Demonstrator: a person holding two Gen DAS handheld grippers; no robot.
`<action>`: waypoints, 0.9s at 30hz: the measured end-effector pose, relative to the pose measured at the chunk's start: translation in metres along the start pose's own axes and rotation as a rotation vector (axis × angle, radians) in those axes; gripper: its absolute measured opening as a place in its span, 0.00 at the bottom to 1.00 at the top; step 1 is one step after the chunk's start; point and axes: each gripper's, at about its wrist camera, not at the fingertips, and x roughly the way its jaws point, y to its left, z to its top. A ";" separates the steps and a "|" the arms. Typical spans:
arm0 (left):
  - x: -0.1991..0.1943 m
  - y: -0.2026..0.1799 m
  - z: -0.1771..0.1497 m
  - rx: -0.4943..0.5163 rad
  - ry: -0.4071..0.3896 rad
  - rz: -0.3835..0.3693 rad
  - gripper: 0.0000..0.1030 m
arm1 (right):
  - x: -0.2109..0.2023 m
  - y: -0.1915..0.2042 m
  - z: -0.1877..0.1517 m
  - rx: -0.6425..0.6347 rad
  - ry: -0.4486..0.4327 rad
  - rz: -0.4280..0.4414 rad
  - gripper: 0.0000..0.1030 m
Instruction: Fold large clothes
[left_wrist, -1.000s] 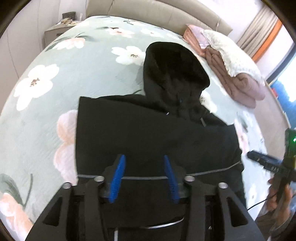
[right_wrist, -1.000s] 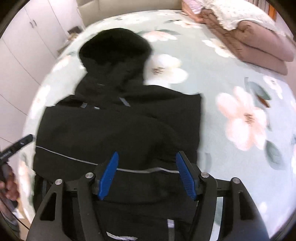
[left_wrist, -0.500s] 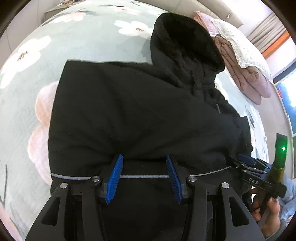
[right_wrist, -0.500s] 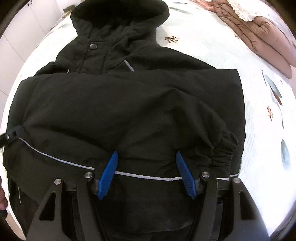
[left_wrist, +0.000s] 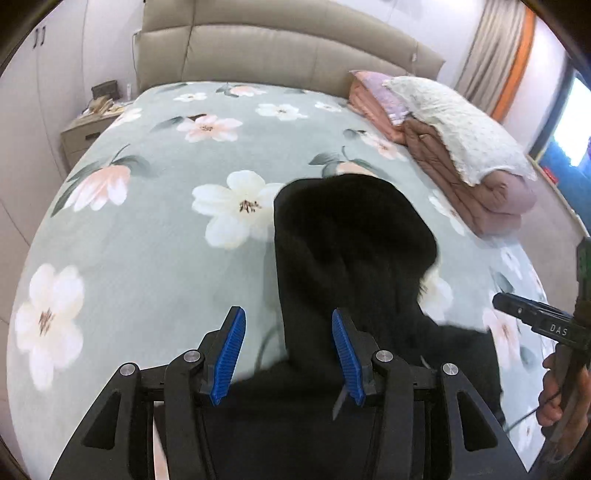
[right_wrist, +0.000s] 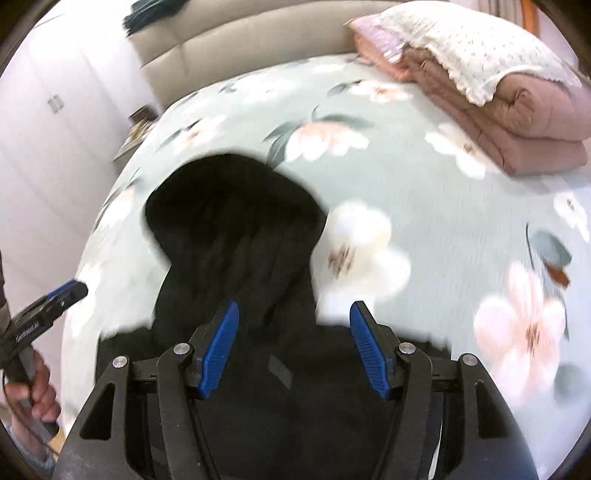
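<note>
Lying on bed (left_wrist: 155, 236): jacket (left_wrist: 351, 236) (black)

The right hand-held gripper (right_wrist: 293, 347) hung above a black hooded jacket (right_wrist: 236, 258) with its blue pads apart and nothing pressed between them. The jacket lay on a pale green bed cover (right_wrist: 436, 206) printed with large flowers, its hood pointing toward the beige headboard (right_wrist: 236, 48). At the far right corner, a folded pink quilt (right_wrist: 517, 122) carried a white lace-edged cloth (right_wrist: 469, 48). At the left edge, a hand (right_wrist: 38, 391) held the left hand-held gripper (right_wrist: 64, 293). The picture was blurred.
</note>
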 end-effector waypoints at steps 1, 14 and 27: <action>0.015 0.003 0.012 -0.001 0.019 -0.009 0.49 | 0.011 -0.004 0.009 0.010 -0.002 0.001 0.65; 0.151 0.013 0.072 -0.113 0.084 -0.020 0.07 | 0.143 -0.024 0.055 0.009 0.096 -0.049 0.05; 0.169 0.070 -0.004 -0.145 0.247 -0.096 0.14 | 0.175 -0.041 0.004 -0.080 0.166 0.013 0.05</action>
